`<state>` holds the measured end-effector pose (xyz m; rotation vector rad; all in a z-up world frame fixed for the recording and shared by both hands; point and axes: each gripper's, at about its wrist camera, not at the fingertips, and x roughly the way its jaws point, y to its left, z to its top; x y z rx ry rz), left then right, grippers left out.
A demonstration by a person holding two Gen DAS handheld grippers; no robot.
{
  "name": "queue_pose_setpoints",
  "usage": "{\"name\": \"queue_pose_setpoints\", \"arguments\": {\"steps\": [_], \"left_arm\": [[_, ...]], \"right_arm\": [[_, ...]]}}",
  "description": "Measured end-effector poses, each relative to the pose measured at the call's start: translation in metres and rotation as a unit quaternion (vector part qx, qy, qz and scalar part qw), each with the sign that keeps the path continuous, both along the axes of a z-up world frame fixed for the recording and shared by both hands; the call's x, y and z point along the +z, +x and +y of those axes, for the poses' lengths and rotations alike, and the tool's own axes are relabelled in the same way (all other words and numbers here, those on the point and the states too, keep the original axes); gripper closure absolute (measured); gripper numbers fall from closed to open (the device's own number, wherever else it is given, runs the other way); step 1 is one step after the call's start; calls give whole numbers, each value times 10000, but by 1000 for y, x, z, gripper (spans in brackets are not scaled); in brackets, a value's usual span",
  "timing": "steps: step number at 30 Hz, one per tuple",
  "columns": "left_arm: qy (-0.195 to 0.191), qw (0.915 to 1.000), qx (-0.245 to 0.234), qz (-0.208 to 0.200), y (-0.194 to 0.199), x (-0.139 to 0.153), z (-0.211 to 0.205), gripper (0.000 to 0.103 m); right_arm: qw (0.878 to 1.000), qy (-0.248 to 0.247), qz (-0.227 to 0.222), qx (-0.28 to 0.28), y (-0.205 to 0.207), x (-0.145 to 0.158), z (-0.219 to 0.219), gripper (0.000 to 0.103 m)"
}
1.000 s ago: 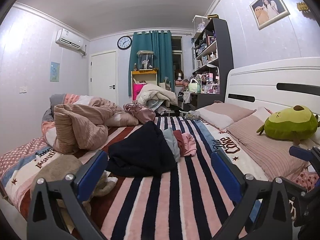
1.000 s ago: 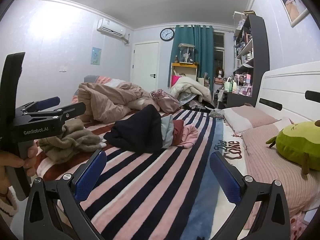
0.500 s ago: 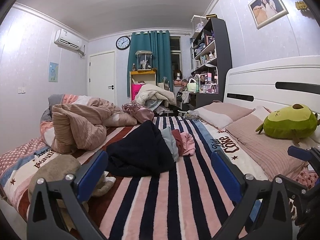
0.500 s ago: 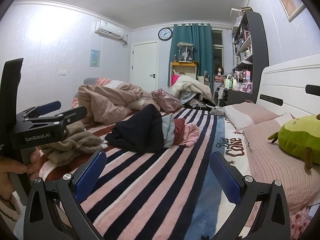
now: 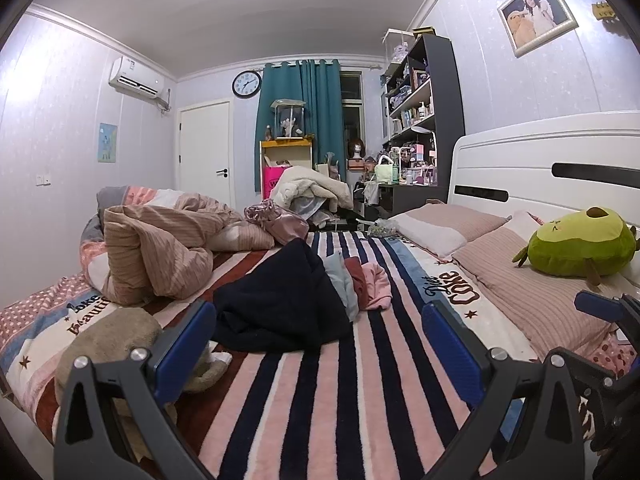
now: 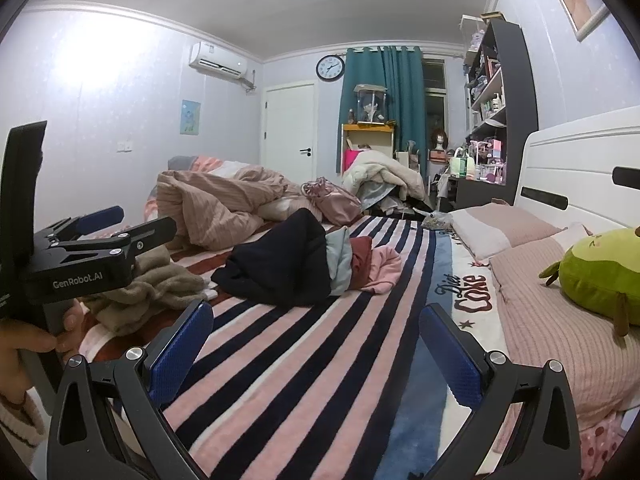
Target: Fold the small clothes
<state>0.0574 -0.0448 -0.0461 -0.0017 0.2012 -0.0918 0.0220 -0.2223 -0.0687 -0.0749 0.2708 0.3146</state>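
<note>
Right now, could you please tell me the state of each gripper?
Left gripper: open, holding nothing.
Right gripper: open, holding nothing.

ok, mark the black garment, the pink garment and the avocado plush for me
black garment (image 5: 280,304), left wrist view, middle of the dark heap.
pink garment (image 6: 386,268), right wrist view, its bunched front fold.
avocado plush (image 5: 580,246), left wrist view, centre of the green body.
</note>
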Motion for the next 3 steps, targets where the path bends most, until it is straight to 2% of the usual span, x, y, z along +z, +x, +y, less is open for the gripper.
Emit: {"name": "queue_pose_setpoints", "arguments": {"steps": [3], "left_arm": [[-3,10000,19,21,3,-1,2,1]], "right_arm": [[10000,17,2,-36,2,0,0,0]]}}
